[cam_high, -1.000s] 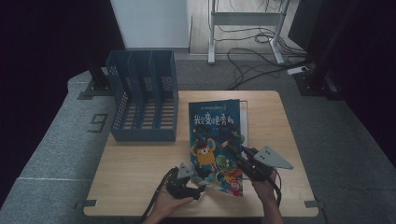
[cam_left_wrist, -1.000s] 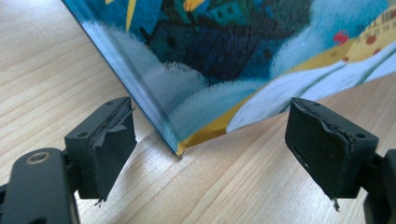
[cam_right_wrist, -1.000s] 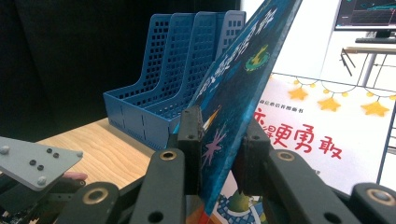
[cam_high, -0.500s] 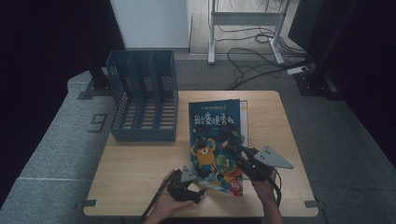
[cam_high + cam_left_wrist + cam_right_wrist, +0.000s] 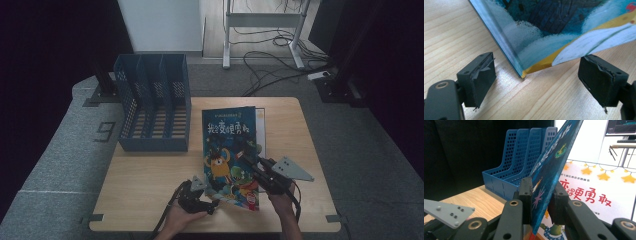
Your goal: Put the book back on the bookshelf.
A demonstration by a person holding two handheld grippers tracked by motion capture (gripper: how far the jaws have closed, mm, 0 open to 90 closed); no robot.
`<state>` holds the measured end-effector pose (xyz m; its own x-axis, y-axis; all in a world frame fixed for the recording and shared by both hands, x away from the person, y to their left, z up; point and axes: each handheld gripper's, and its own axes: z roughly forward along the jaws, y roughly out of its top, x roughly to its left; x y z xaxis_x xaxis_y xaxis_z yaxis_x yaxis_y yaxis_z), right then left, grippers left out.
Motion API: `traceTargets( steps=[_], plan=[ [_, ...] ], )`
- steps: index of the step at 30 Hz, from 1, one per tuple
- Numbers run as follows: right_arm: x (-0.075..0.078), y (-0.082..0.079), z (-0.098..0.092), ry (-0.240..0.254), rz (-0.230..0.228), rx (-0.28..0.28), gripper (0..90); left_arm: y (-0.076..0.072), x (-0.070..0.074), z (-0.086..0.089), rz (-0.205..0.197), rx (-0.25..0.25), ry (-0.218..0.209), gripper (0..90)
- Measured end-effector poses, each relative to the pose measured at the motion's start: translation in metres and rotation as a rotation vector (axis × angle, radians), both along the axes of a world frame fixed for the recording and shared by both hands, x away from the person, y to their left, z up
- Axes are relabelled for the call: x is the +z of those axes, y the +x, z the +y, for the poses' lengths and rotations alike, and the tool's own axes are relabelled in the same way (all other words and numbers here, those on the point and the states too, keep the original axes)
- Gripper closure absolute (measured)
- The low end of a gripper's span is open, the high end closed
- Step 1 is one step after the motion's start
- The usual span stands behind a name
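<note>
High view is showing little changing over the past second: right gripper (image 5: 253, 163) staying clamped on the tilted book (image 5: 231, 150), left gripper (image 5: 210, 205) waiting spread at its corner, lift barely progressing.

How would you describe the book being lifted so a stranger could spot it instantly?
On the wooden table, right of the blue file rack, lie two picture books. It's the top book, dark blue with an orange monster, its near edge raised off the white-covered book beneath it.
</note>
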<state>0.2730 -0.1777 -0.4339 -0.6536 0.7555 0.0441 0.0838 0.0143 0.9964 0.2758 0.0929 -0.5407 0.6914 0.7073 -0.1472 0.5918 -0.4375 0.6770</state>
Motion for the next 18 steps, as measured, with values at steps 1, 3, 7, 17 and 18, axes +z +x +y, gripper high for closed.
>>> traceTargets(
  steps=[1,3,7,17,18],
  plan=[
    [0.0007,-0.0006,0.0010,-0.005,-0.005,-0.001,74.2,0.0003,-0.0003,-0.0004,0.001,0.001,-0.002,14.4],
    [0.0016,-0.0020,0.0024,-0.012,-0.014,0.002,74.3,0.0012,-0.0007,-0.0012,-0.003,0.003,0.007,14.4],
    [0.0023,-0.0043,0.0053,-0.021,-0.036,-0.005,74.3,0.0043,-0.0014,-0.0018,-0.012,0.021,0.008,14.2],
    [0.0029,-0.0059,0.0054,-0.033,-0.052,-0.005,74.3,0.0078,-0.0031,-0.0024,-0.001,0.031,0.004,13.8],
    [0.0030,-0.0056,0.0049,-0.033,-0.049,-0.003,74.3,0.0076,-0.0029,-0.0024,0.000,0.031,0.004,14.2]
  ],
)
